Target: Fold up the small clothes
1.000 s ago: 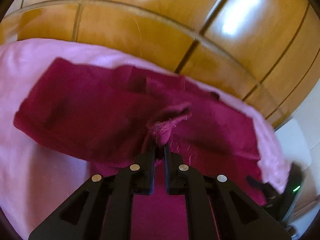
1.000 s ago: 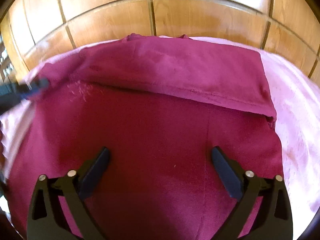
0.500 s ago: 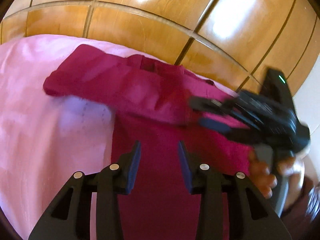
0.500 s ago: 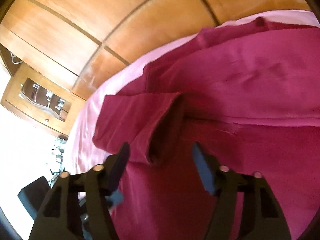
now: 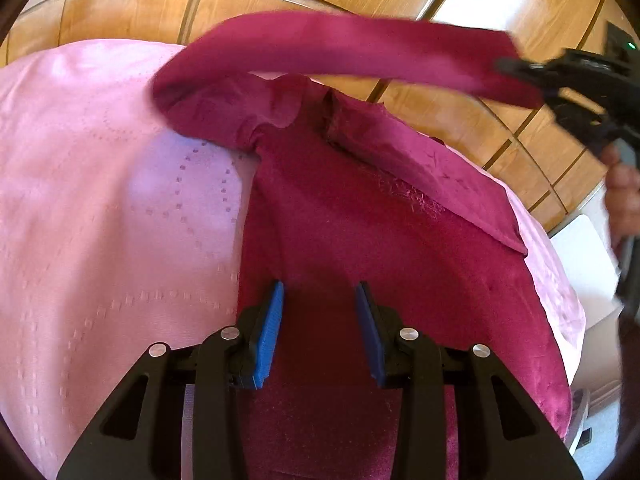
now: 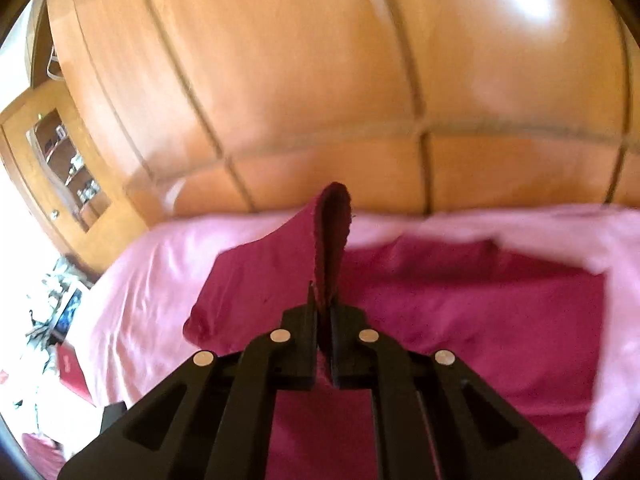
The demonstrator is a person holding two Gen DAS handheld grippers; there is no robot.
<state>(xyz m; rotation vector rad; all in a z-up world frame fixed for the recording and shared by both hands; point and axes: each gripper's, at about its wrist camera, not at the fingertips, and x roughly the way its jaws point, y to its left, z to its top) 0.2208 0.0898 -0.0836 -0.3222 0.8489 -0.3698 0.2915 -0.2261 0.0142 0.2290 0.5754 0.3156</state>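
A dark magenta long-sleeved garment (image 5: 360,240) lies spread on a pink bedspread (image 5: 100,200). My left gripper (image 5: 320,292) hovers open over the garment's body, with nothing between its blue pads (image 5: 272,320). My right gripper (image 5: 516,68) is shut on the end of one sleeve (image 5: 340,48) and holds it stretched in the air above the collar. In the right wrist view the gripper (image 6: 324,304) pinches that sleeve end (image 6: 334,232), which stands up from its jaws above the garment (image 6: 460,300). The other sleeve (image 5: 440,172) lies folded across the chest.
Glossy wooden panelling (image 6: 320,80) rises behind the bed. A cabinet with a glass door (image 6: 64,160) and floor clutter (image 6: 52,312) lie off the bed's left side. A white object (image 5: 580,252) sits past the right edge. A person's hand (image 5: 622,188) holds the right gripper.
My left gripper let go of a fold of the garment, opened and drew back. My right gripper shut on the sleeve end and lifted it off the bed.
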